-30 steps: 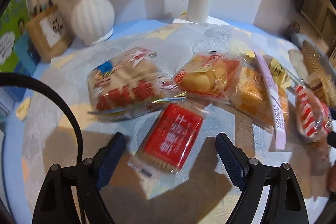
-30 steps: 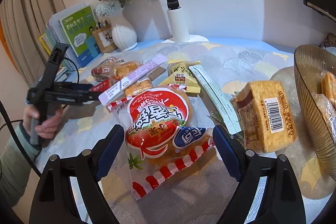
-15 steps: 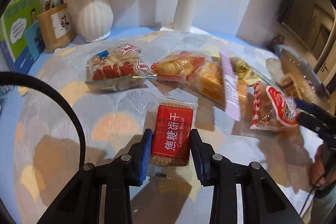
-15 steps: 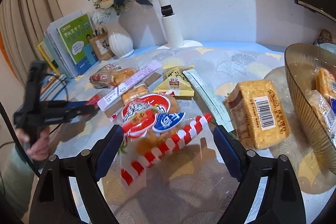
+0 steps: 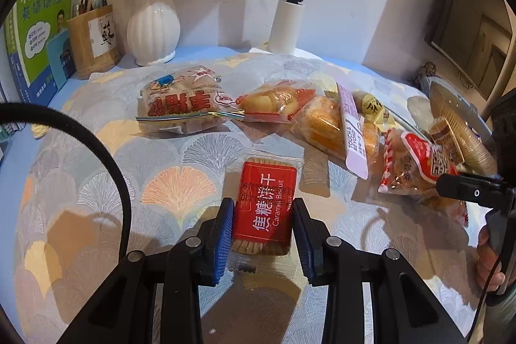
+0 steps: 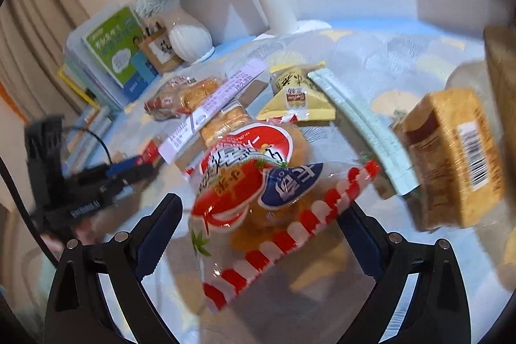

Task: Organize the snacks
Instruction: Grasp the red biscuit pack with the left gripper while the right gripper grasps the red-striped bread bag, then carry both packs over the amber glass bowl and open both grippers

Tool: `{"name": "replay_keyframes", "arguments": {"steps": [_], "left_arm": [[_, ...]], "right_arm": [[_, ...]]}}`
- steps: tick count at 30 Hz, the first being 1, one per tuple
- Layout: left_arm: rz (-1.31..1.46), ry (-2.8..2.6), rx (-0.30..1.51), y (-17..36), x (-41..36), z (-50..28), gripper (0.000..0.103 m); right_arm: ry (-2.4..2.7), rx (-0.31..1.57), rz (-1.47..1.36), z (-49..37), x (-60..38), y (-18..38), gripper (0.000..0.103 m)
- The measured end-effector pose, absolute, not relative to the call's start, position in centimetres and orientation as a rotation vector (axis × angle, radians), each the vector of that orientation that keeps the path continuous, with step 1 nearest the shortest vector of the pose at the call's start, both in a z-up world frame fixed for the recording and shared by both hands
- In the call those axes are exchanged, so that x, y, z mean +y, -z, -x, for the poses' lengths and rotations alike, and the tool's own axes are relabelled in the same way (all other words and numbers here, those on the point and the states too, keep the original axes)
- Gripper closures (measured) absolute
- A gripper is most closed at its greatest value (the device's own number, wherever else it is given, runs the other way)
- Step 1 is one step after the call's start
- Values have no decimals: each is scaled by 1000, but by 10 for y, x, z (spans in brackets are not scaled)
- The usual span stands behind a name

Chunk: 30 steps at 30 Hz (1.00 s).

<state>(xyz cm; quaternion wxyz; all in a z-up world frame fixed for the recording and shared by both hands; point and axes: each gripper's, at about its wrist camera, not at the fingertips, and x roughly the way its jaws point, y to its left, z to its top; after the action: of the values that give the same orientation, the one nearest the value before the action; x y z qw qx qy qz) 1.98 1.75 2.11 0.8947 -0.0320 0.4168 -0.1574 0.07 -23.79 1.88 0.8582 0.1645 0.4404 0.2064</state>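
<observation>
**Caramel biscuit gripped, crinkly bag next in line**

The left gripper (image 5: pixel 262 226) is closed on the red caramel biscuit pack (image 5: pixel 265 208), its blue pads pressing the two long sides while the pack lies near the front of the table (image 5: pixel 96 182). The pack looks light and fairly stiff, a tight stack of biscuits in thin film; squeezing the sides harder could crack them, so a hold across the firm middle seems best, not on the loose crimped ends.

The right gripper (image 6: pixel 258 234) has just been opening, and its jaws stand wide apart on either side of the red-and-white striped snack bag (image 6: pixel 258 182), with no pad seen pressing on it. That bag is puffy, soft and probably slippery, with brittle contents; its fuller middle gives the surest hold.

Other snacks lie scattered across the table's middle: a bread bag (image 5: pixel 180 105), a purple stick packet (image 5: pixel 351 131) and a yellow triangular packet (image 6: pixel 296 99). A tan wrapped block (image 6: pixel 451 157) sits at right. The cloth is soft, with a fan pattern. A white vase (image 5: pixel 153 28), a pen holder (image 5: pixel 93 41), books (image 5: pixel 42 18) and a lamp post (image 5: pixel 290 18) stand along the wall.
</observation>
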Motion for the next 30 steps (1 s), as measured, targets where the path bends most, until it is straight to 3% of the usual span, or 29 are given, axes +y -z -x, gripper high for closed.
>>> {"name": "replay_keyframes", "arguments": {"steps": [7, 9, 10, 12, 21, 30], "left_arm": [[93, 332, 862, -21, 21, -20, 68], [90, 333, 860, -21, 20, -20, 68], [90, 333, 857, -21, 20, -19, 68], [88, 332, 851, -22, 20, -18, 69], [65, 353, 818, -47, -1, 3, 69], [-24, 549, 696, -126, -103, 14, 69]], "right_arm": [[-479, 921, -612, -6, -258, -11, 8], [-460, 923, -576, -3, -254, -12, 20], [-448, 927, -546, -1, -250, -12, 41], [-447, 921, -528, 4, -246, -12, 47], [-400, 840, -455, 49, -257, -43, 48], [-262, 628, -523, 98, -350, -113, 48]]}}
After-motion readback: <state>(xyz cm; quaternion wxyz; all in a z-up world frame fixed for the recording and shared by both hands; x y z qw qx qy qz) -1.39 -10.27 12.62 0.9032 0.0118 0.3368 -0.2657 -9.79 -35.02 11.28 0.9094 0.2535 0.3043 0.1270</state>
